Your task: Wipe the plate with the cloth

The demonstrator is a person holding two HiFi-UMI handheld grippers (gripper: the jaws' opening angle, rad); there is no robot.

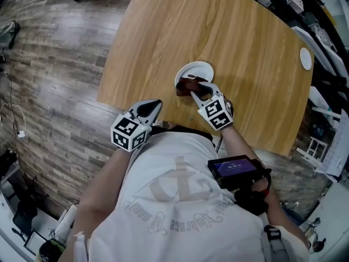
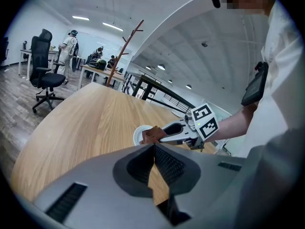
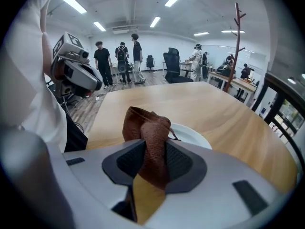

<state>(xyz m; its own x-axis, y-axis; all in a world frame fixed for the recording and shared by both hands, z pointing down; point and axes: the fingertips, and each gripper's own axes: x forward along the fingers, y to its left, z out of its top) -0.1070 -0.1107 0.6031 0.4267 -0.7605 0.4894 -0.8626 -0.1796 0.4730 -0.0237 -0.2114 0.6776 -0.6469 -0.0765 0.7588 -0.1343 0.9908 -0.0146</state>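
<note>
Wooden table [image 1: 245, 42] bears a white plate [image 1: 199, 70]. The right gripper [image 1: 191, 90] clamps a brown cloth [image 3: 148, 130] at its rim, and the left gripper [image 1: 157, 105] is closed and empty.

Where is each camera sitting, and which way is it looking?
Head view: on the person's head, looking down at the table, plate, left tongs and right tongs; the person's shirt fills the bottom.
Left gripper view: rides the left tongs, looking across the table at the right tongs squeezing the cloth; its own jaws are together, shirt and forearm at right.
Right gripper view: rides the right tongs, looking over cloth and plate into the office; shirt at left.
Shared: all see the plate; each gripper view sees the other tongs.
</note>
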